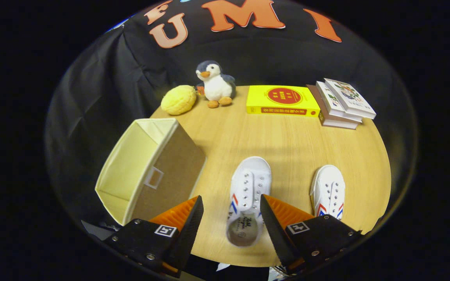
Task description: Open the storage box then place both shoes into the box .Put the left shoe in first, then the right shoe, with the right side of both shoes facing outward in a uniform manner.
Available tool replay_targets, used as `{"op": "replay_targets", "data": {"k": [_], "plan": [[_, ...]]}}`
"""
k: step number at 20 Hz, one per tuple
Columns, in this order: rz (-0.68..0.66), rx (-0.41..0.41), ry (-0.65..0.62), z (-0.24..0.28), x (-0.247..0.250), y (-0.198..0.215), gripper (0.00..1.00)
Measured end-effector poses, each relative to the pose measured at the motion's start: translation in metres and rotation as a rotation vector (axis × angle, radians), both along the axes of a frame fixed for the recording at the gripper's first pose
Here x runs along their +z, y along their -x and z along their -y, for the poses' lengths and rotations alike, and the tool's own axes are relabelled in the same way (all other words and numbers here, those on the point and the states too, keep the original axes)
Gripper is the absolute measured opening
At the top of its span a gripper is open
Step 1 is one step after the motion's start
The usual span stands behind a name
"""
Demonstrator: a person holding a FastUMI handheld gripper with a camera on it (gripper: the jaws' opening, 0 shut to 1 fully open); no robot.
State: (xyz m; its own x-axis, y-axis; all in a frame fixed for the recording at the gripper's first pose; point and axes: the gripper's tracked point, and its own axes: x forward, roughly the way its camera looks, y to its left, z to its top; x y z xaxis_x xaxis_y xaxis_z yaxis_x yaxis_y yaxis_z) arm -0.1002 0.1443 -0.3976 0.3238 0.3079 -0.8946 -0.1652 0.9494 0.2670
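The storage box [147,171] already stands open on the table [287,144], with no shoe in it. Both shoes wait on the table: one shoe [248,195] lies between the wide-open, empty jaws of the gripper [231,205], the other shoe [328,191] just beside it.

Open box [150,171] tipped sideways — two white shoes [248,195] beside it.
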Motion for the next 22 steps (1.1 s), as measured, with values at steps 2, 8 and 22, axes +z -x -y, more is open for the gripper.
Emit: {"op": "replay_targets", "data": {"k": [2,8,22], "plan": [[-0.028,-0.006,0.016,0.010,-0.020,0.013,0.80],[-0.055,0.065,0.153,0.036,-0.071,0.042,0.69],[0.178,0.000,0.129,0.040,-0.095,0.003,0.45]]}}
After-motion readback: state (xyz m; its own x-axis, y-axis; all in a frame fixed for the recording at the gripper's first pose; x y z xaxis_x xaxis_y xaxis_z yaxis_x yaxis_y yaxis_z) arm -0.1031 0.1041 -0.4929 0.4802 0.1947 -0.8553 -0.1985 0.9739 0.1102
